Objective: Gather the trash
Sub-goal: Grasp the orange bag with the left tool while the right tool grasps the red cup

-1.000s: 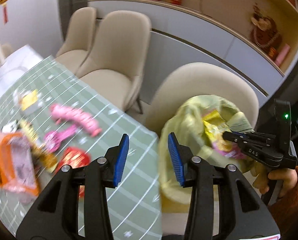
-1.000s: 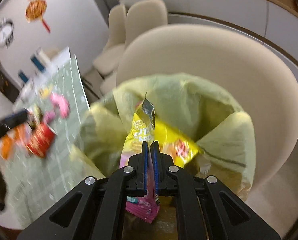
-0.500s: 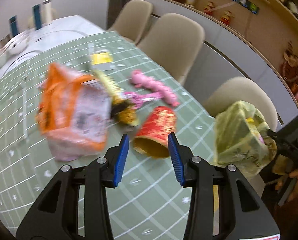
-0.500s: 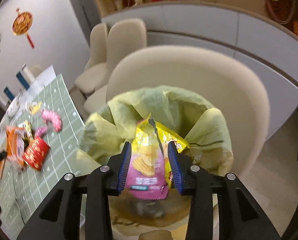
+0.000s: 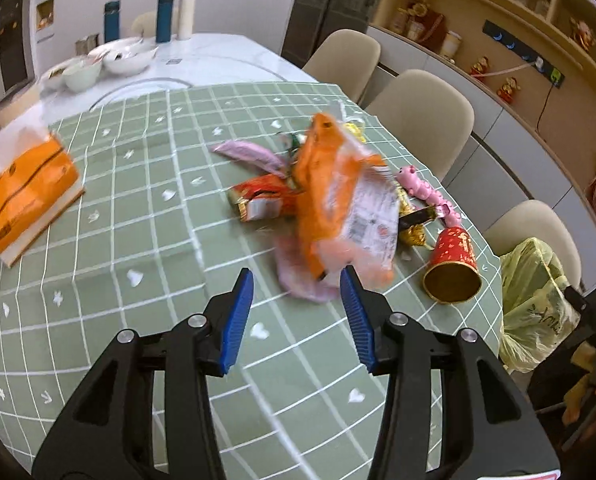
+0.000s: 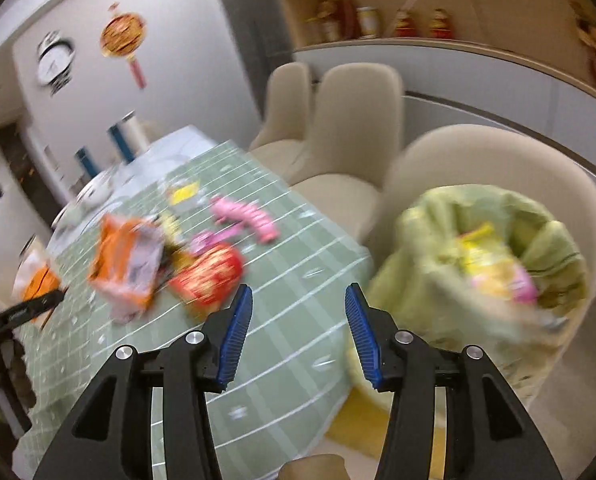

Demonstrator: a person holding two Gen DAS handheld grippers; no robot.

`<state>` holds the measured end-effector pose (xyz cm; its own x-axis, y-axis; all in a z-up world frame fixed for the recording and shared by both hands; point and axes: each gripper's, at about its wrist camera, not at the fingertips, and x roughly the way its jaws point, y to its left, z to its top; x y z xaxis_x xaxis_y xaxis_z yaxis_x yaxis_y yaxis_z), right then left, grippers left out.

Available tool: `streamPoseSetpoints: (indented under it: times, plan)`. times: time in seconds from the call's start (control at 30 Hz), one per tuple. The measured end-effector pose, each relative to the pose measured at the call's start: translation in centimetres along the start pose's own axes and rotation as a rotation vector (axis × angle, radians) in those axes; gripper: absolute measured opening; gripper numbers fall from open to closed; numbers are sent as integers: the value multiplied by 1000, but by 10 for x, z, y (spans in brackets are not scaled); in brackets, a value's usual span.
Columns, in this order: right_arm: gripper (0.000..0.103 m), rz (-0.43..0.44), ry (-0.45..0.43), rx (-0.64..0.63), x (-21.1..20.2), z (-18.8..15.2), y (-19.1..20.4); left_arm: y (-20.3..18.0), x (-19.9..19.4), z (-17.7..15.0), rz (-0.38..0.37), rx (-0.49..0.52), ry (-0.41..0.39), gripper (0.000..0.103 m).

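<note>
Trash still litters the green checked tablecloth point(image 5: 145, 248): an orange snack bag point(image 5: 338, 208) on top of the heap, a red wrapper point(image 5: 257, 196) beside it, a pink wrapper point(image 5: 253, 154) behind, a pink toy-like piece point(image 5: 422, 190) and a tipped red paper cup point(image 5: 454, 264) near the table's edge. Our right gripper point(image 6: 298, 320) has just been opening, and nothing sits between its blue pads now; a second ago it pinched a yellow-and-pink chip packet point(image 6: 494, 268), which now lies inside the yellow-green trash bag point(image 6: 438, 264) on the beige chair point(image 6: 498, 160). So one piece is delivered, and this view has swung from the bag back towards the table. Our left gripper point(image 5: 295, 316) has also widened a little and stands released, holding nothing; it has travelled from beside the bag to just short of the orange snack bag, which fills the gap ahead of its pads without touching them. We judge that bag to be the next pick. An orange tissue pack point(image 5: 25, 192) lies well apart at the left and looks like no trash.
</note>
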<state>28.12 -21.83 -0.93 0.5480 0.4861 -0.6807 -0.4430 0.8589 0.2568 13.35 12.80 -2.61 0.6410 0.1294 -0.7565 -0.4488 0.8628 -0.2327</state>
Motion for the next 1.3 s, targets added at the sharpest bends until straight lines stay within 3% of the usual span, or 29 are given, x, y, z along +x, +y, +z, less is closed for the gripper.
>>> streamPoseSetpoints:
  times: [0.17,0.37,0.5,0.63,0.7,0.73,0.83,0.93,1.1,1.3]
  plan:
    - [46,1,39,-9,8,-14,40,20,2,-5,-80,-6,26,43]
    - [46,-6,40,-45,1,-31,60,4,29,25,-140,-3,14,44]
    - [46,-11,58,-128,5,-30,56,-15,55,39,-51,-14,5,44]
    - [46,44,52,-136,9,-26,35,-24,90,40,18,-82,102,43]
    - [46,52,43,-152,13,-26,24,-27,103,36,13,-99,154,21]
    - [46,43,49,-153,16,-27,19,-29,105,31,19,-105,181,20]
    - [46,73,24,-120,9,-24,9,-36,94,18,-27,-74,251,15]
    - [46,96,-24,-93,1,-17,2,-47,66,5,-25,26,248,14]
    - [46,121,-51,-119,5,-9,6,-63,41,-10,-70,81,206,14]
    - [49,128,21,-126,43,-8,30,-74,50,-9,-87,46,181,15]
